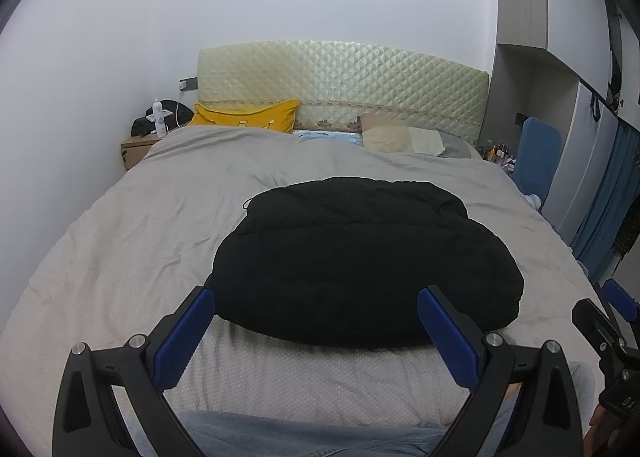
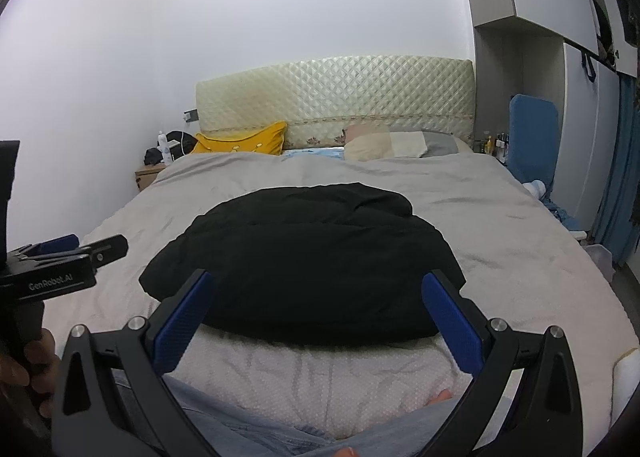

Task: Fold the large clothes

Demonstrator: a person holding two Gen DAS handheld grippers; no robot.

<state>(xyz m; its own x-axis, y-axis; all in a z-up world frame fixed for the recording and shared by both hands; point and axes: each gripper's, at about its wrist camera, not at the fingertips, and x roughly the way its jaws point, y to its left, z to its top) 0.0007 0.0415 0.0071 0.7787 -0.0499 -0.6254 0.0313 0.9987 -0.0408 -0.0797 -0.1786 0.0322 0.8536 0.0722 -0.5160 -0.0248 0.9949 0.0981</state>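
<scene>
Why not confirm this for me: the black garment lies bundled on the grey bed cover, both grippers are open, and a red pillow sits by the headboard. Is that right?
One detail is wrong: the pillow by the headboard is yellow, not red, as the left wrist view shows. The rest stands: the black garment lies bundled on the grey bed cover, and the left gripper and right gripper are both open.

Left gripper (image 1: pixel 316 299) open, holding nothing, poised at the near edge of a folded black garment (image 1: pixel 360 261). Garment lies on grey bedding (image 1: pixel 120 241). Right gripper (image 1: pixel 612 317) at frame edge, state unclear.
</scene>
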